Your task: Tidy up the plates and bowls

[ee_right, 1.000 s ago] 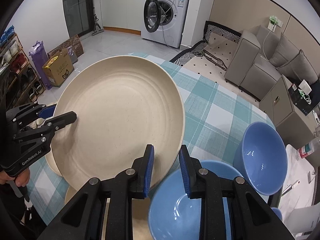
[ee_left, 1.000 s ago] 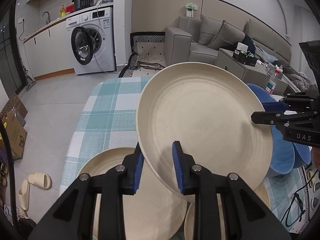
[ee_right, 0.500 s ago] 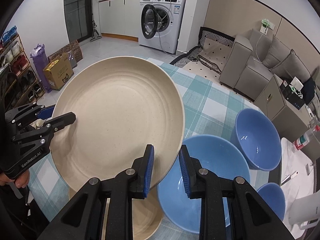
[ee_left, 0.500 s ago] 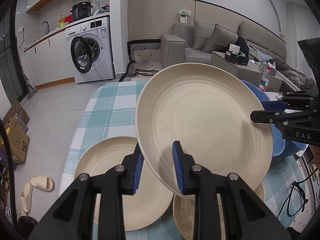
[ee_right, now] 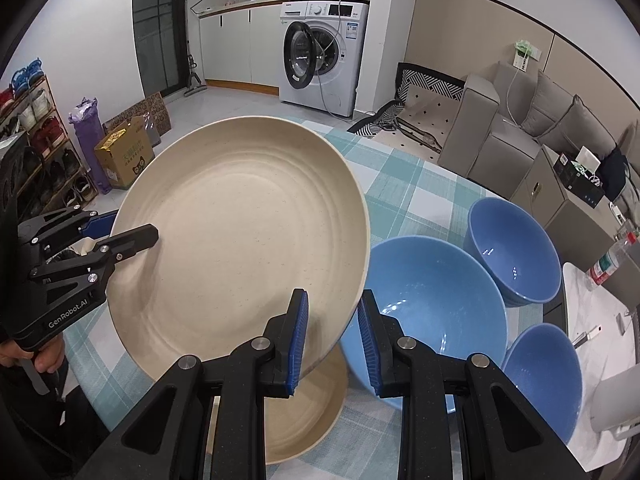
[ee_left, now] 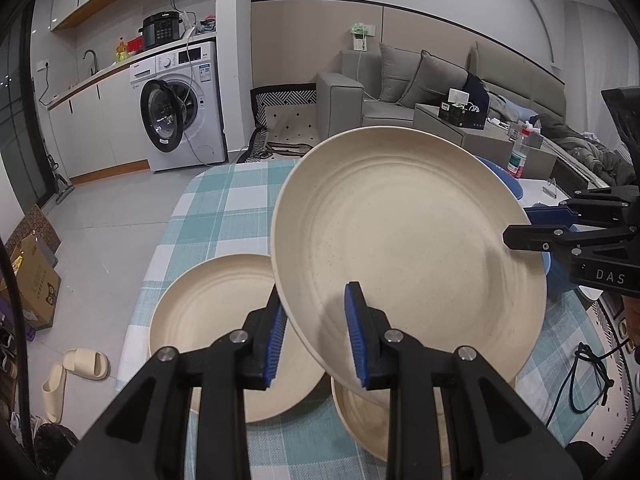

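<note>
**One plate, two grippers**

The cream plate hangs tilted above the checked table. The left gripper and the right gripper each pinch opposite rims. Two more plates lie beneath, blue bowls alongside.

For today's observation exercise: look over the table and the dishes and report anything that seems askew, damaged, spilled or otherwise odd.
One thing is askew: the lifted beige plate is tilted, held at opposite rims by the left claw and the right claw. Two more beige plates lie flat on the checked tablecloth. The three blue bowls sit upright. No spills or cracks show.
</note>
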The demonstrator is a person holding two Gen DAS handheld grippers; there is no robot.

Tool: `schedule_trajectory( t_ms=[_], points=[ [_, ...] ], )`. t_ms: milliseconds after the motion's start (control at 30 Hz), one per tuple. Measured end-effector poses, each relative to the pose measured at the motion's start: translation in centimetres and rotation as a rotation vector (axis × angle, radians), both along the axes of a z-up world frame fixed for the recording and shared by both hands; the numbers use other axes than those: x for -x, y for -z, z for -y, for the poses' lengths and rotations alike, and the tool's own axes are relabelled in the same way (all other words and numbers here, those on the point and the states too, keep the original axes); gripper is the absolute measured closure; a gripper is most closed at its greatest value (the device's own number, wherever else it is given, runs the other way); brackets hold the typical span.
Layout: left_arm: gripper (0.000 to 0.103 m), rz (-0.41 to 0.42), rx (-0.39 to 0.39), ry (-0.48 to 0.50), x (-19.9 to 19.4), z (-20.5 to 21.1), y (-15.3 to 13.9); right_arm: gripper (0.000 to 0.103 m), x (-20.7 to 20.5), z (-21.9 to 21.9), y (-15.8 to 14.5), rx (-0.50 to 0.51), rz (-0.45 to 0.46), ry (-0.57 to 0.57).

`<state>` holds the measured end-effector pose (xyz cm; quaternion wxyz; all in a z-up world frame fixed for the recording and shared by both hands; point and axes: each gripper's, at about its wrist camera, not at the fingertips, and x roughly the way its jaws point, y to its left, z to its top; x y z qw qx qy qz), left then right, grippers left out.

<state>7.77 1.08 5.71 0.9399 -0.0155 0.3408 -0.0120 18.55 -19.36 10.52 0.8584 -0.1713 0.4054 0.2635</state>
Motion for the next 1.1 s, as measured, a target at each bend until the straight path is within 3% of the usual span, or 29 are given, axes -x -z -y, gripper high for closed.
schedule_trajectory(
  t_ms=[600,1100],
  points=[
    [0.076,0.0,0.0,0.004,3.1,0.0,1.2,0.077,4.6,1.9,2.1,-0.082,0.024,0.04],
    [0.076,-0.031,-0.015,0.019,3.4,0.9,2.6,0.077,5.4,4.1,5.1,-0.193,-0.034,0.103]
  ],
)
